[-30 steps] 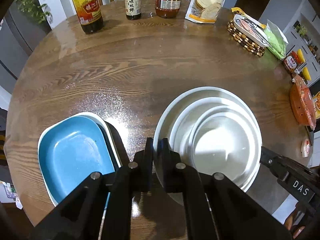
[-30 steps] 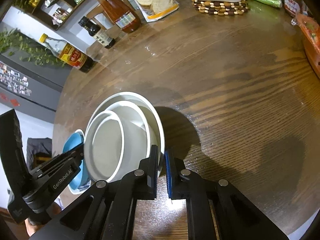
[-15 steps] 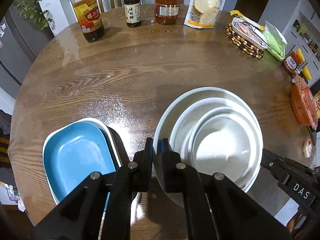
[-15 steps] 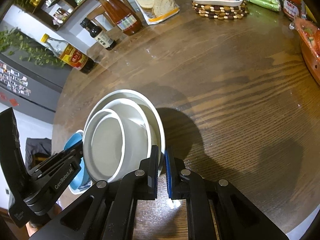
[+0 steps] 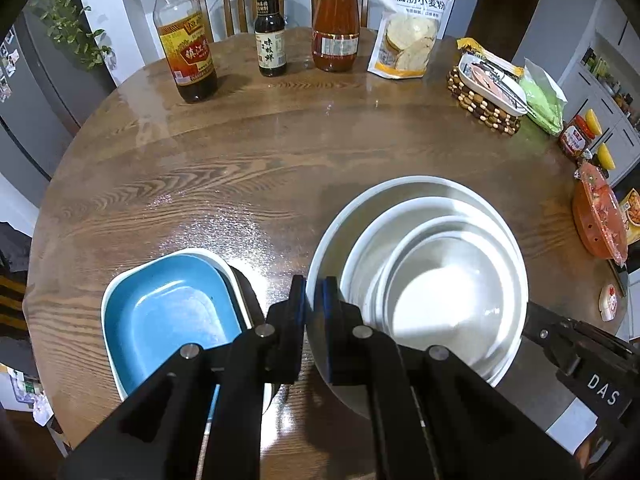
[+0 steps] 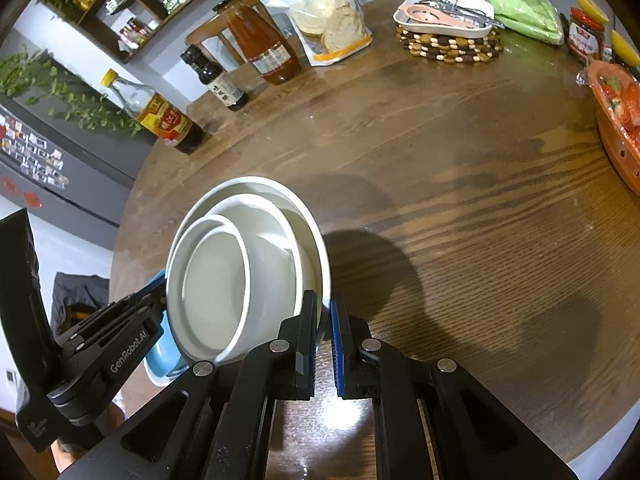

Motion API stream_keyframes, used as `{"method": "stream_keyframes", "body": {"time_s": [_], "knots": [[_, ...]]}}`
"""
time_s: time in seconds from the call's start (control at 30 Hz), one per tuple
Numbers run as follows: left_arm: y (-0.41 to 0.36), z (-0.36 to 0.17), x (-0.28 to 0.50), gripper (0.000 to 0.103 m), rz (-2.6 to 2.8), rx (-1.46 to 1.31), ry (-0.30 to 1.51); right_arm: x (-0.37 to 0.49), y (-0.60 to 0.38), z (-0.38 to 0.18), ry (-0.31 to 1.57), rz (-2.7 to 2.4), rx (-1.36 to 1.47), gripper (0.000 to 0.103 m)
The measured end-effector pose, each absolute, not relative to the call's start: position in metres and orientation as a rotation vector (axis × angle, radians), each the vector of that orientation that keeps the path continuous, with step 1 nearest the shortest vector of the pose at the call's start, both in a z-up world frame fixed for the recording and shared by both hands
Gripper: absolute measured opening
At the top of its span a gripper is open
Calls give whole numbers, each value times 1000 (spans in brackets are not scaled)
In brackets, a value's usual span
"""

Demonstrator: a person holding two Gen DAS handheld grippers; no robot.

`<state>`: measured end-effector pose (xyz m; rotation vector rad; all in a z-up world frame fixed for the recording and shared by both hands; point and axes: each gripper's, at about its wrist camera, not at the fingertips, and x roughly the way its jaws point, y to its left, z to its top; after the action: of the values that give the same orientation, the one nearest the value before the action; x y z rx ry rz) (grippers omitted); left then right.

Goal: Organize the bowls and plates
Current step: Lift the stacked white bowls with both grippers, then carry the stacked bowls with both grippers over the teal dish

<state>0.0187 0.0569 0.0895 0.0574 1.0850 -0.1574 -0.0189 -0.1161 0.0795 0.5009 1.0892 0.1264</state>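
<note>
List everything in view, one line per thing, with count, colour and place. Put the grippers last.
white bowls: three, white, nested, near edge of the table, rim clamped on both sides
blue dish: one, blue, in a white dish, left of the bowls
round table: one, brown wood
sauce bottles: three, dark and red-orange, far edge
flour bag: one, white and yellow, far edge
beaded trivet: one, brown and cream, far right, under a white tray of utensils
green bag: one, beside the trivet
red-lidded jar: one, right edge
orange wrapped dish: one, right edge
left gripper: black fingers shut on the bowls' left rim
right gripper: black, blue-padded fingers shut on the right rim
</note>
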Motion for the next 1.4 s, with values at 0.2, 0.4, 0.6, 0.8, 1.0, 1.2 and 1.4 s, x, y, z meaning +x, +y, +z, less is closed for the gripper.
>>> {"method": "stream_keyframes", "body": {"time_s": [0.2, 0.4, 0.6, 0.8, 1.0, 1.2, 1.4], "knots": [[64, 97, 14, 4, -139, 46, 1059, -19, -109, 86, 1078, 145, 488, 11], [75, 103, 8, 4, -114, 28, 1040, -20, -99, 93, 1072, 171, 469, 11], [88, 108, 0, 5, -85, 10, 1021, -20, -87, 97, 1068, 205, 448, 11], [106, 113, -7, 5, -40, -16, 1007, -19, -69, 103, 1069, 254, 419, 11], [131, 116, -16, 5, 27, -45, 1001, -15, -40, 104, 1083, 322, 382, 11], [158, 114, -24, 5, 90, -81, 1009, -9, -14, 102, 1108, 378, 339, 11], [187, 108, -28, 5, 159, -115, 1032, 0, 18, 96, 1146, 437, 301, 11]]}}
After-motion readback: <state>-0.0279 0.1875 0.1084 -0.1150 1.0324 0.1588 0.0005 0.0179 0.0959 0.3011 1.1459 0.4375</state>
